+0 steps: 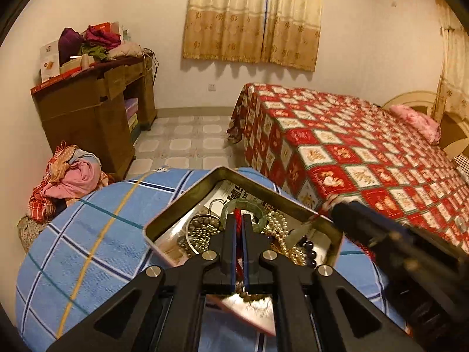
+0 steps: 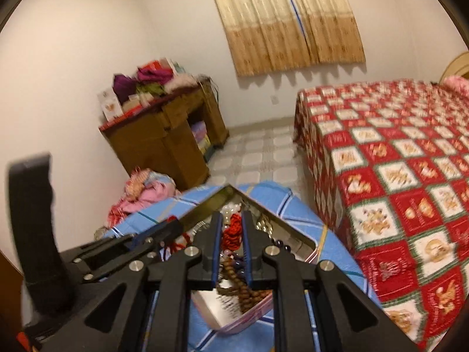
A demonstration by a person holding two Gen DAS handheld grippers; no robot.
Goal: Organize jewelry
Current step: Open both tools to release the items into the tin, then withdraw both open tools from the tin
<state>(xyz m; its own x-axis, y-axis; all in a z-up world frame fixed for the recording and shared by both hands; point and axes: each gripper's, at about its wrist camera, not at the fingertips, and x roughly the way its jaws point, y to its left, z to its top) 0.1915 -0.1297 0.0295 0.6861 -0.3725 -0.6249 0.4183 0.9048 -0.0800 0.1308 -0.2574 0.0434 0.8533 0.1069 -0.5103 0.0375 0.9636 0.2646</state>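
Observation:
An open metal tin [image 1: 164,220] full of jewelry sits on a blue plaid cloth [image 1: 88,234]. It holds a green jade bangle [image 1: 231,205], pearl strands [image 1: 278,223], bead bracelets and dark purple beads [image 1: 307,246]. My left gripper [image 1: 239,220] is over the tin, shut on a red cord [image 1: 238,215]. My right gripper [image 2: 231,220] hovers over the tin [image 2: 205,202] with its jaws partly open around a red cord bundle [image 2: 233,231], not clamped; brown wooden beads [image 2: 234,275] lie below. Each gripper shows in the other's view, the right one [image 1: 381,234] and the left one [image 2: 140,243].
A bed with a red patterned cover [image 1: 366,152] stands right. A wooden desk [image 1: 96,111] piled with clothes stands at the left wall. A heap of clothes [image 1: 67,179] lies beside the blue cloth. Tiled floor [image 1: 187,138] lies between.

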